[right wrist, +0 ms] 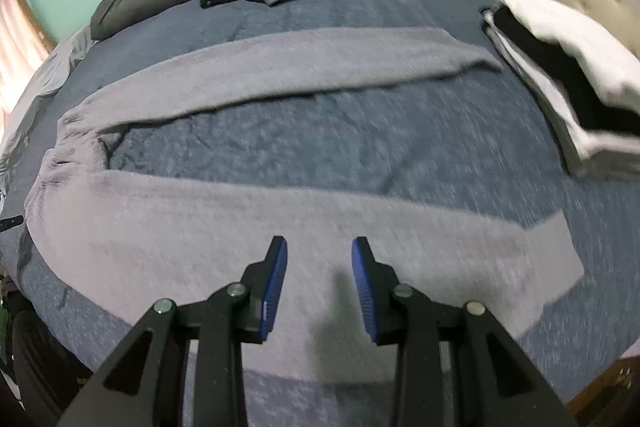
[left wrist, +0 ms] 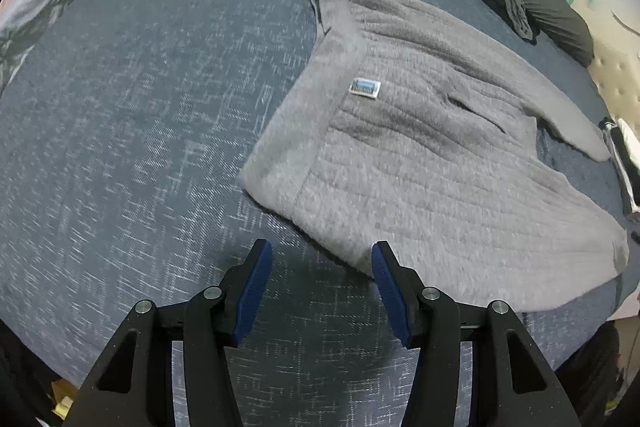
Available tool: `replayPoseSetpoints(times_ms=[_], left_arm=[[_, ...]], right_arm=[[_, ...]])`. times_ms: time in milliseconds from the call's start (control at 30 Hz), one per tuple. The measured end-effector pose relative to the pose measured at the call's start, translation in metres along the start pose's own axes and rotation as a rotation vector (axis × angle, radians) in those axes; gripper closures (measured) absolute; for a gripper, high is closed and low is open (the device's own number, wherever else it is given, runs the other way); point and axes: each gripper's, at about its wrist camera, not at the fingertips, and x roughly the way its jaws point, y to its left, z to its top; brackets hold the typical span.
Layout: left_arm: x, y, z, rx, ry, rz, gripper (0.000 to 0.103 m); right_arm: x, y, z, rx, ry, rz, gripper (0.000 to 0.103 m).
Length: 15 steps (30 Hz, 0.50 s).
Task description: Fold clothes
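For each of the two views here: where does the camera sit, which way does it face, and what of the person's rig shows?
Left wrist: sits on the left tool, angled down at the blue bedspread and the grey sweater; both blue-padded fingers show, apart, nothing between them.
Right wrist: sits on the right tool, angled down over the sweater's sleeves, folded stack to the right; both fingers show, apart, holding nothing.
Shared: sweater, bedspread, dark pillow with crumpled clothes.

Both wrist views steeply down over sweater [left wrist: 420, 155], bed [left wrist: 140, 107]
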Motion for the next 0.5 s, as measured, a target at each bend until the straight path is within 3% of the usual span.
replayPoseSetpoints(times_ms=[300,467,500], left_arm=[[0.007,-0.009,-0.012,0.019,0.006,-0.006,0.047],[0.005,-0.011,-0.013,0.012,0.011,-0.02,0.047],[0.005,-0.011,-0.014,0.009,0.009,-0.021,0.047]], right_arm=[[-0.006,-0.045,-0.052,0.063,0.019,-0.007,0.066],[-0.008,-0.041,-0.065,0.025,0.016,0.041,0.064],[-0.009,-0.038,-0.067,0.014,0.014,0.054,0.059]])
